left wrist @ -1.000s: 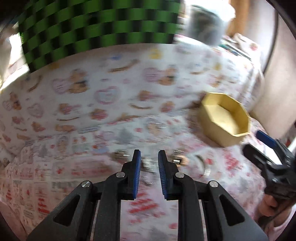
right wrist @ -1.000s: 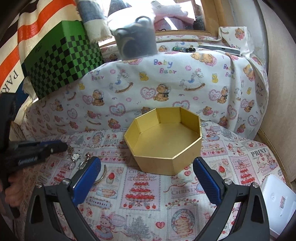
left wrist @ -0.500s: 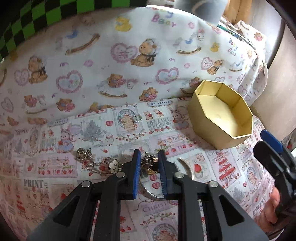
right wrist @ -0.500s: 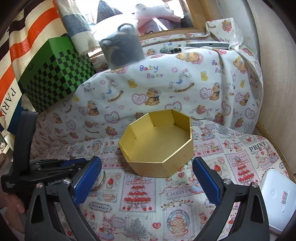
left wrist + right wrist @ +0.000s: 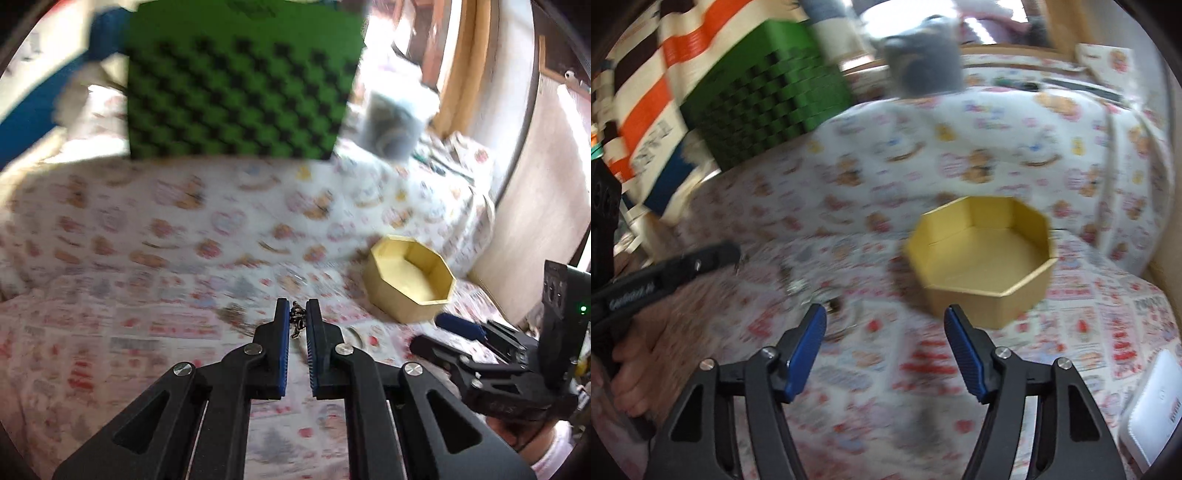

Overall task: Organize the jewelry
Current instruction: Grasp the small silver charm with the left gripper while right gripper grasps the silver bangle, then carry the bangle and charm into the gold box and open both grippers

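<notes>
One yellow octagonal cardboard box (image 5: 982, 258). One green-and-black checkered box (image 5: 236, 85). Two black grippers with blue pads: left (image 5: 297, 314), right (image 5: 884, 321). One white device (image 5: 1152, 406).

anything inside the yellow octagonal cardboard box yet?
Nothing visible: the yellow octagonal cardboard box shows a bare floor. The near wall hides a strip of the floor behind it. The left gripper pinches a small dark jewelry piece.

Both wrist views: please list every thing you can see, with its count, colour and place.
Hexagonal box: one, gold, empty, on the printed cloth.
Printed cloth: one, white with bears, covering the surface.
Jewelry piece: one, dark metal, between the left pads.
Loose jewelry: several, silvery, blurred, left of the box.
Checkered box: one, green and black, at the back.
White device: one, lower right corner.
Left gripper: black, blue pads, shut on the piece.
Right gripper: black, blue pads, open, just narrowing, empty.
</notes>
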Demonstrator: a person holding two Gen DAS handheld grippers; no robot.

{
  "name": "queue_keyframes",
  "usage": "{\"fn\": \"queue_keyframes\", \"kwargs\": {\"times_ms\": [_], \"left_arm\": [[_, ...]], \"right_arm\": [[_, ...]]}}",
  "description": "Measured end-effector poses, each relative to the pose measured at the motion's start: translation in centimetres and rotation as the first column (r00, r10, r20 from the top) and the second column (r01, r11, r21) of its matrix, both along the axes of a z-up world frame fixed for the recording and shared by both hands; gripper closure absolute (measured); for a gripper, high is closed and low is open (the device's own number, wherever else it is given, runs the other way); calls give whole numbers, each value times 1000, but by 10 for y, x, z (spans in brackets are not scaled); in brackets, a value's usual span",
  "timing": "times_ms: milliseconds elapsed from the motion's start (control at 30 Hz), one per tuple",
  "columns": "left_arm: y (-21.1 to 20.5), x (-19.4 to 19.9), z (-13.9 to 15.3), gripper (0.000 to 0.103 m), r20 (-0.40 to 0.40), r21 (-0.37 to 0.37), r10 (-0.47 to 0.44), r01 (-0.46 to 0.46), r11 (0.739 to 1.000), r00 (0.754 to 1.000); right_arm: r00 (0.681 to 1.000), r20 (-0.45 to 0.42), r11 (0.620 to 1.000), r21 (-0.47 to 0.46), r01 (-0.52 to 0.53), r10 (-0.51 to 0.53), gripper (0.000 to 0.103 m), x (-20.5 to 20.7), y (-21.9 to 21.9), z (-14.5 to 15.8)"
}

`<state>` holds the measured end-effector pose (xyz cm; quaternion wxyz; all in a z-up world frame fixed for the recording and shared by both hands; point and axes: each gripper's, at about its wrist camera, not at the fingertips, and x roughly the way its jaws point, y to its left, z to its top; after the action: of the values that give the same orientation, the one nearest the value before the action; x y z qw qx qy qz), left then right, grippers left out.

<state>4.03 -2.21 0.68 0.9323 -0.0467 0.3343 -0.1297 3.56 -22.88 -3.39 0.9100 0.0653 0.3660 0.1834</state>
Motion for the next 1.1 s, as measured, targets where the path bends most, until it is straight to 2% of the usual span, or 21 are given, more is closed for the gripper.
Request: {"fn": "queue_keyframes", "kwargs": {"times_ms": [67, 133, 200, 300, 367, 467, 533, 667, 767, 867, 967, 1100], "left_arm": [[5, -3, 1, 95, 8, 17, 15, -15, 1000, 1000], [12, -1, 5, 95, 7, -7, 27, -27, 1000, 1000], [22, 0, 5, 95, 1, -23, 54, -54, 998, 999], [29, 4, -3, 95, -10, 10, 88, -88, 996, 996], [33, 8, -12, 95, -28, 36, 112, -111, 993, 993], [42, 15, -24, 95, -87, 15, 125, -124, 992, 988], [47, 19, -28, 95, -103, 14, 141, -141, 990, 985], [49, 20, -29, 95, -80, 50, 172, -169, 984, 982], [51, 19, -29, 95, -79, 42, 175, -172, 984, 981], [50, 17, -27, 95, -63, 57, 177, -174, 983, 982], [48, 17, -26, 95, -81, 39, 166, -164, 986, 983], [43, 9, -18, 95, -41, 62, 183, -180, 982, 982]], "right_arm": [[1000, -18, 1000, -9, -17, 17, 37, 0, 8, 2], [996, -75, 998, -45, -41, 38, 36, 8, 23, 1], [994, -97, 996, -76, -50, 42, 35, 14, 36, 2], [987, -161, 982, -184, -29, -1, 22, 31, 59, -3], [976, -216, 977, -211, -7, -40, 22, 44, 68, -13], [959, -276, 971, -239, -2, -66, 22, 57, 83, -30], [966, -245, 959, -283, 9, -81, 22, 58, 91, -32], [978, -194, 935, -356, 1, -75, 22, 56, 108, -38], [983, -176, 940, -340, -10, -53, 42, 52, 109, -37], [985, -166, 935, -353, -17, -44, 43, 46, 110, -37], [987, -159, 928, -367, -60, 1, 43, 37, 111, -37], [990, -135, 944, -321, -73, 31, 43, 28, 97, -24]]}}
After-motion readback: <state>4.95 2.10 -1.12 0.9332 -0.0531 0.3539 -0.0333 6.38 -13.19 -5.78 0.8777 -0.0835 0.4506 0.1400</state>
